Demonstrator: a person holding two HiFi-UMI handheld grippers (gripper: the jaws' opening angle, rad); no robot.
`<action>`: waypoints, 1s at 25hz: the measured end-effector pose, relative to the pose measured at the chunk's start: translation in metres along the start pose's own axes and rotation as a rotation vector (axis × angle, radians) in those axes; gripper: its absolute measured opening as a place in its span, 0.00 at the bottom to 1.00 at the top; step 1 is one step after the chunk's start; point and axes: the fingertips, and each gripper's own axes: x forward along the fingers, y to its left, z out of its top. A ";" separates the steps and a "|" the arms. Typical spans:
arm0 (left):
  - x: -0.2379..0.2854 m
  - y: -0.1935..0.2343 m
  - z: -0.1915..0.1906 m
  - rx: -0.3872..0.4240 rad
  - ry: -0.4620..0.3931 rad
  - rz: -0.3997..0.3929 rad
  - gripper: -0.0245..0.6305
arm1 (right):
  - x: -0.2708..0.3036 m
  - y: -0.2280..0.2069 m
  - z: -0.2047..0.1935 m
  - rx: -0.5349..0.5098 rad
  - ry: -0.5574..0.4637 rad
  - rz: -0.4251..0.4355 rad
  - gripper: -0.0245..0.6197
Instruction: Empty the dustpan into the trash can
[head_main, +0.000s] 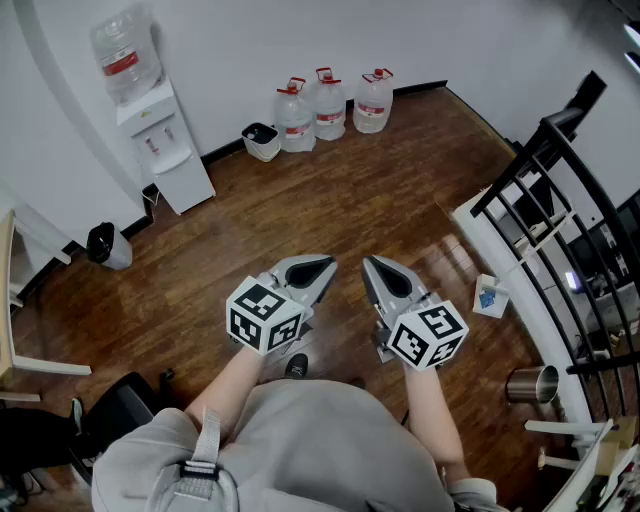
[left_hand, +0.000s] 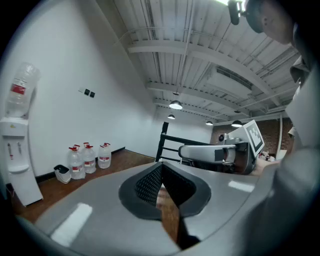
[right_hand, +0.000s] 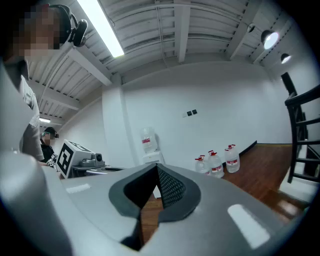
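No dustpan shows in any view. A small white trash can (head_main: 262, 141) with a black liner stands by the far wall, left of the water bottles; it also shows in the left gripper view as the white trash can (left_hand: 62, 173). A black bin (head_main: 103, 243) sits by the left wall. I hold both grippers side by side at waist height over the wooden floor. My left gripper (head_main: 320, 270) is shut and holds nothing, its tips meeting at the left gripper (left_hand: 161, 167). My right gripper (head_main: 372, 266) is likewise shut and empty, seen from behind as the right gripper (right_hand: 157, 168).
Three large water bottles (head_main: 330, 105) line the far wall. A white water dispenser (head_main: 160, 140) stands to their left. A black stair railing (head_main: 560, 200) and white ledge run along the right, with a steel cup (head_main: 532, 383) beside it. A black object (head_main: 120, 405) sits at lower left.
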 end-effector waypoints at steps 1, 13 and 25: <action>0.007 -0.007 -0.001 0.003 0.005 -0.017 0.04 | -0.008 -0.006 0.000 0.004 -0.003 -0.017 0.04; 0.113 -0.120 -0.012 0.082 0.087 -0.354 0.04 | -0.148 -0.096 0.012 0.039 -0.104 -0.379 0.04; 0.210 -0.280 -0.040 0.143 0.177 -0.649 0.04 | -0.328 -0.167 0.008 0.091 -0.184 -0.680 0.04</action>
